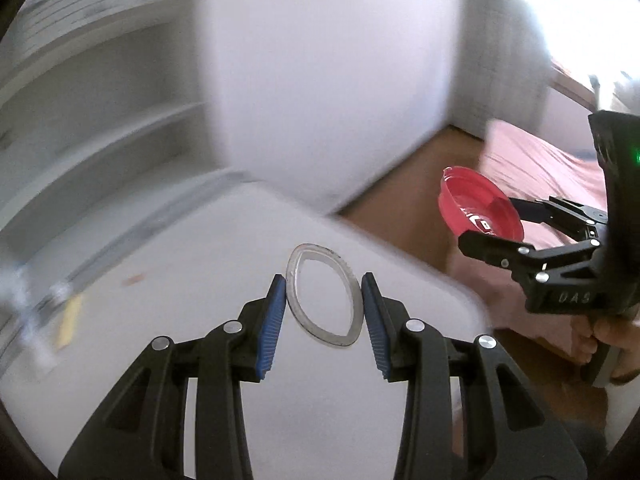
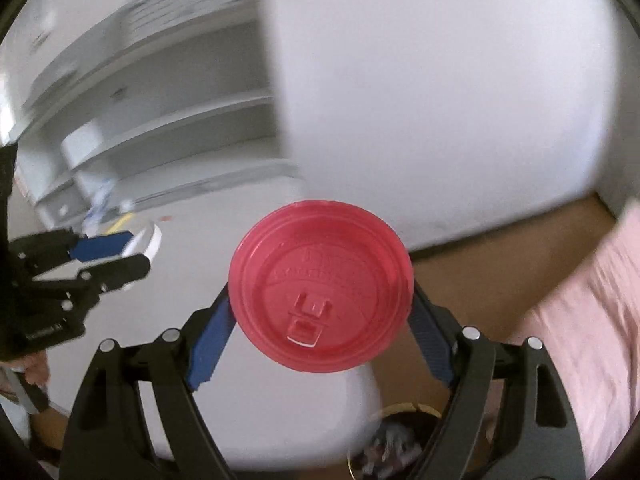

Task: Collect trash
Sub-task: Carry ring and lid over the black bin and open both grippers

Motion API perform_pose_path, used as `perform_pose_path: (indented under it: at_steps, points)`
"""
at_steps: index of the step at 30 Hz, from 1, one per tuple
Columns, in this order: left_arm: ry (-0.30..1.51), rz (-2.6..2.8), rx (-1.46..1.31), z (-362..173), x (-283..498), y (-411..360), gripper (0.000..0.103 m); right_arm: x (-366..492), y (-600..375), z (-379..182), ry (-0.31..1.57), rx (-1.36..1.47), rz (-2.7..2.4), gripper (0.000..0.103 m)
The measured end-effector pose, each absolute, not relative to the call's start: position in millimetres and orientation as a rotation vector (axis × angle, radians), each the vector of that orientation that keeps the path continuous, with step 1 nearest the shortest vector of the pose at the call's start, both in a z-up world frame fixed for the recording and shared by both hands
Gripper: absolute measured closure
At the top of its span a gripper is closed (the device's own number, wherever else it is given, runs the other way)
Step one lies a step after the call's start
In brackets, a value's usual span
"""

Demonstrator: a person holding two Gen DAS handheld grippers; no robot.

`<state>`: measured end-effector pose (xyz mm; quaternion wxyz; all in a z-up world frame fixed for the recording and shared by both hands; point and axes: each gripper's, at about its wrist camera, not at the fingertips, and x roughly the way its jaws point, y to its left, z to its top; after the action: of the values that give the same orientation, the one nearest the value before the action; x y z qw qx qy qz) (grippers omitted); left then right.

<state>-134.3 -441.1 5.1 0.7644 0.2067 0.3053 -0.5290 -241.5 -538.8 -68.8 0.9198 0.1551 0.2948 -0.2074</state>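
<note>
My left gripper is shut on a squashed white paper cup, seen rim-on above the white table. In the right wrist view the same gripper holds the cup at the left. My right gripper is shut on a red plastic cup lid, gripped by its edges above the table's corner. In the left wrist view the lid and right gripper hang at the right, over the floor.
A bin with a yellow rim and crumpled trash sits below the right gripper. White shelves stand behind the table. A pink-covered bed lies to the right on the brown floor. Small items lie at the table's far end.
</note>
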Motion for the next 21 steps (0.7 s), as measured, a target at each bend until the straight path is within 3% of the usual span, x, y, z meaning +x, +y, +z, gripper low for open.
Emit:
perform_pose_path:
  at_steps: [6,10,14,19,21]
  points:
    - [0.686,-1.426,0.579,-25,-242,-531,0.065,-362,-613,-133,0.642,0.597,-0.579,0.023]
    - [0.771,-1.538,0.726,-83,-309,-575,0.065,-399,-650,-209,0.69,0.847,-0.591,0.023]
    - [0.961,-1.547,0.87,-179,-341,-608,0.065,-418,-681,-309,0.769,1.09,-0.605,0.023]
    - [1.273,-1.387,1.007,-327,-326,-644,0.065,-403,-692,-447,0.924,1.355,-0.59,0.024]
    - [1.343,-1.313,1.052,-364,-318,-644,0.065,-395,-692,-476,0.984,1.374,-0.625,0.024]
